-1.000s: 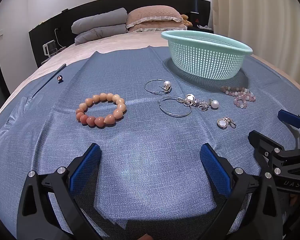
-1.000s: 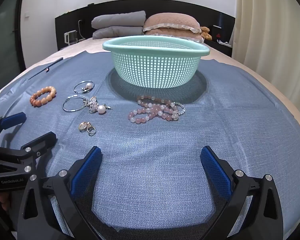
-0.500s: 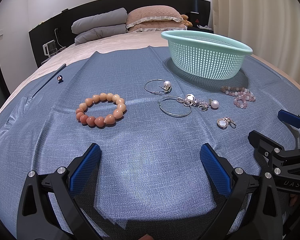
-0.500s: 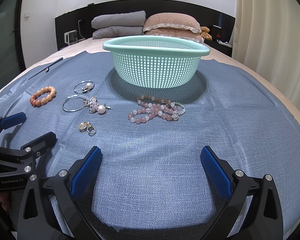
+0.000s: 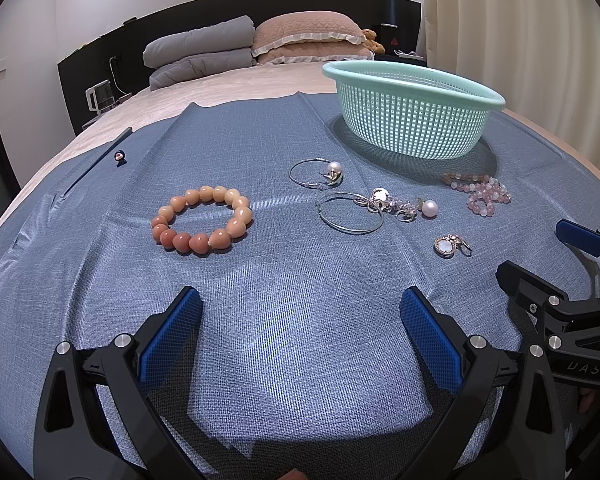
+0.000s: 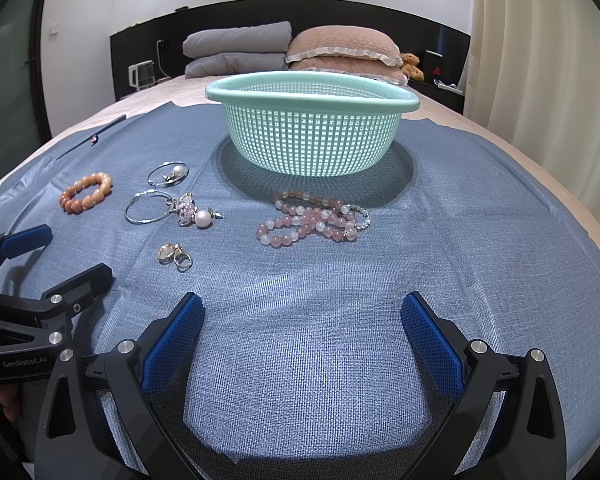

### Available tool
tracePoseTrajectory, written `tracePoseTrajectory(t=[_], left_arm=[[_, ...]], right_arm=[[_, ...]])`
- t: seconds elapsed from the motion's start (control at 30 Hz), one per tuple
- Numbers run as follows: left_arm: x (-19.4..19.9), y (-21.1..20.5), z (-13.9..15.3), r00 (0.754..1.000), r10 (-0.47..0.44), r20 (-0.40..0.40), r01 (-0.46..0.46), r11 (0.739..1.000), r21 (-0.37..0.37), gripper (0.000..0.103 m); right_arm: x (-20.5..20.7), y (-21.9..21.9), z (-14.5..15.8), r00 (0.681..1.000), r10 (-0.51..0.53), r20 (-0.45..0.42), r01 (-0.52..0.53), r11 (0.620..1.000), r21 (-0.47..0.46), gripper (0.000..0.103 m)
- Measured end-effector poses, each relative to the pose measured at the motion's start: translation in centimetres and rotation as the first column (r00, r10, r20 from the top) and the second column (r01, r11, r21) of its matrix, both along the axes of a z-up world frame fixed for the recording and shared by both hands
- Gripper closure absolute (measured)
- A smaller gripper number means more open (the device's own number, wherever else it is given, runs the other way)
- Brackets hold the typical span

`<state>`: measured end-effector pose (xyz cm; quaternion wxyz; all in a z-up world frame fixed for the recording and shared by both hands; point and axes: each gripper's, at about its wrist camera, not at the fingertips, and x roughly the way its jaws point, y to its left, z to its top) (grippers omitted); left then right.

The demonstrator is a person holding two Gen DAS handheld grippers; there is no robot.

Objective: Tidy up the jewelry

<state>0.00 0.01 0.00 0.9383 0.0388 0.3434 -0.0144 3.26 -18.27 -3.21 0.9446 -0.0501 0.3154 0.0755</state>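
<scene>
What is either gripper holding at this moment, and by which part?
Nothing is held. The left gripper and right gripper both have open, empty jaws above the blue cloth; all jewelry lies loose on it.

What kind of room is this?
Most likely a bedroom. The blue cloth with the jewelry lies on a bed, with stacked pillows and folded grey bedding against a dark headboard, and curtains hang at the side.
</scene>
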Motion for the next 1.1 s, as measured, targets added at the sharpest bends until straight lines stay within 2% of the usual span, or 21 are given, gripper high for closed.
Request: tracePoseTrajectory(t=[1.1], left_arm=[[0.01,0.00,0.01,1.000,0.000,0.000,0.000,1.000,0.000,0.005]], right_arm=[[-0.09,0.43,0.19,1.000,-0.002,-0.001,0.002,1.000,-0.004,0.008]])
